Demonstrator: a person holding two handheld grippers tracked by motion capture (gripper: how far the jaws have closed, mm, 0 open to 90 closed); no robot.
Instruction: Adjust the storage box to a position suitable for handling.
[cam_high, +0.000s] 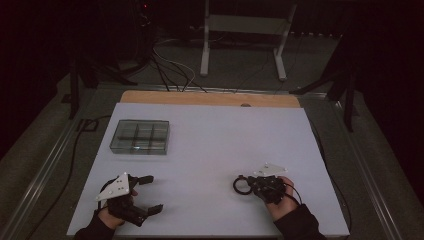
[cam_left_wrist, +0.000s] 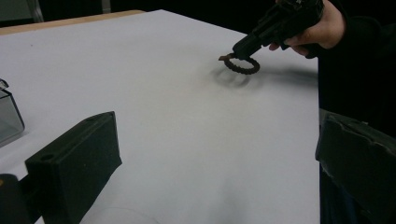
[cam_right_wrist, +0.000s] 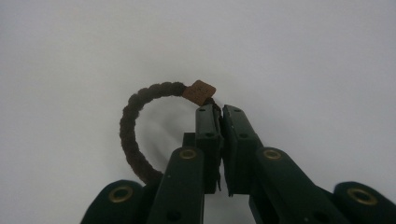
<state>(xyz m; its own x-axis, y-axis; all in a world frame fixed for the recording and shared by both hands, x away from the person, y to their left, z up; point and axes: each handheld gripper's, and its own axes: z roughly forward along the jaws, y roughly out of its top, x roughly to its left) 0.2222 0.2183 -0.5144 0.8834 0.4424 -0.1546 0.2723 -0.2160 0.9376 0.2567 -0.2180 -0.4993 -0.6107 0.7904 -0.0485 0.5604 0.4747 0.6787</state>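
While the left gripper (cam_high: 148, 194) rests with jaws spread and nothing between them, the right gripper (cam_right_wrist: 221, 109) pinches a braided ring (cam_right_wrist: 133, 140) near its tag (cam_right_wrist: 200, 91), the loop hanging beside the fingers.

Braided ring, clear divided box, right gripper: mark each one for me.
braided ring (cam_right_wrist: 128, 135), right gripper view, on its dark braided left arc.
clear divided box (cam_high: 116, 136), high view, on its left wall.
right gripper (cam_right_wrist: 221, 112), right gripper view, between its fingertips, shut on the ring.
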